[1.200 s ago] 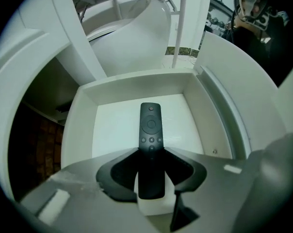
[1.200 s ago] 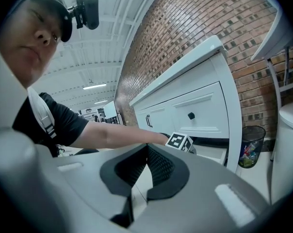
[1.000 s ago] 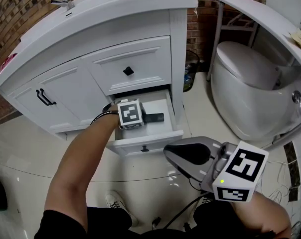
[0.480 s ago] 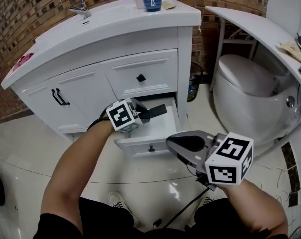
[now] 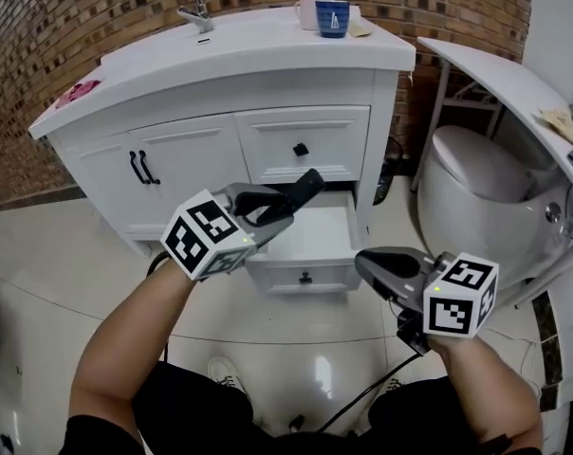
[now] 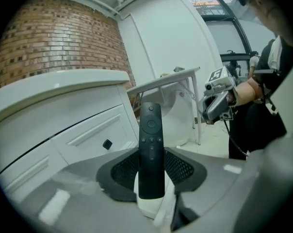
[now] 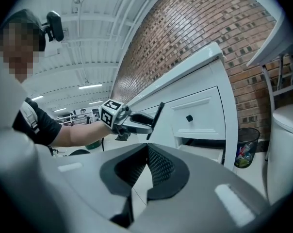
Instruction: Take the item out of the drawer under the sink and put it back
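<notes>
My left gripper is shut on a slim black remote control and holds it in the air above and left of the open bottom drawer of the white vanity. In the left gripper view the remote stands up between the pads, buttons toward the camera. The drawer's inside looks bare white. My right gripper hangs in front of the drawer's right corner, shut with nothing in it; its pads meet. The right gripper view shows the left gripper with the remote.
The vanity top carries a faucet, cups and a pink cloth. A white toilet stands at the right, with a waste bin between it and the vanity. A black cable lies on the glossy floor.
The left gripper has lifted the remote up out of the drawer and drawn it back toward me and to the left. The right gripper has stayed shut near the drawer front.
</notes>
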Available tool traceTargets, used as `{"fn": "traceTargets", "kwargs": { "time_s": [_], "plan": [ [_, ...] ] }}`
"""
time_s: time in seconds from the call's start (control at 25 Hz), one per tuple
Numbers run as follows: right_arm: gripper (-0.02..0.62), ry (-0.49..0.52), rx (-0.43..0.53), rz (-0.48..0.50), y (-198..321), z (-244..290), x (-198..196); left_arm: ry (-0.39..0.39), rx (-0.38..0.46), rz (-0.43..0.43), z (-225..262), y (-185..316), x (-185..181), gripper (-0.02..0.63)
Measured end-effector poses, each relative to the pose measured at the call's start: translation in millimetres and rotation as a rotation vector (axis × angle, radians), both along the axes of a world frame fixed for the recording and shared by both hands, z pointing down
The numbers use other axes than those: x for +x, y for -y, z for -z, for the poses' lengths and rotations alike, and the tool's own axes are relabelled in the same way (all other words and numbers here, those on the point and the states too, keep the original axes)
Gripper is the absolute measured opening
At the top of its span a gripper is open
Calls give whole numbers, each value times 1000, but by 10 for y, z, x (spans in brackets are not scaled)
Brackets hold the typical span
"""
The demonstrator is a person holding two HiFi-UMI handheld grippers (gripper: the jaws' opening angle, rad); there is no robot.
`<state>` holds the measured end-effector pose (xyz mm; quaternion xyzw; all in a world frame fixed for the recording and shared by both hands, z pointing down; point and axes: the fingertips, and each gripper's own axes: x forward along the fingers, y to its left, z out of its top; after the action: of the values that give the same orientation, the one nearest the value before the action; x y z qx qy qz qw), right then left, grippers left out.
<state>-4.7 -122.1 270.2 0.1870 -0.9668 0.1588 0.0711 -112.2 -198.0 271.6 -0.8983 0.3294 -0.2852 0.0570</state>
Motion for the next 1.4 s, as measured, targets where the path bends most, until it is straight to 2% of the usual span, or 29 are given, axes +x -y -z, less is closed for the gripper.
{"fn": "traceTargets", "kwargs": {
  "time_s": [0.2, 0.48, 0.6, 0.8, 1.08, 1.24, 1.4],
  "plan": [
    [8, 2, 62, 18, -176, 140, -122, -166, 24, 36, 216, -458, -121, 167],
    [8, -8, 167, 51, -308, 333, -250, -477, -75, 114, 438, -895, -270, 167],
    [8, 5, 165, 44, -307, 346, -234, -561, -89, 105, 463, -1055, -236, 167],
    [8, -3, 152, 25, -298, 327, -162, -563, -86, 69, 389, -1153, -160, 167],
    [8, -1, 110, 23, -276, 254, -132, -562, -109, 83, 260, -1153, -187, 167],
    [8, 24, 55, 27, -258, 221, -137, -598, -154, 100, 206, -1167, -227, 167],
    [8, 26, 58, 22, -239, 229, -134, -600, -141, 101, 210, -1181, -269, 167]
  ]
}}
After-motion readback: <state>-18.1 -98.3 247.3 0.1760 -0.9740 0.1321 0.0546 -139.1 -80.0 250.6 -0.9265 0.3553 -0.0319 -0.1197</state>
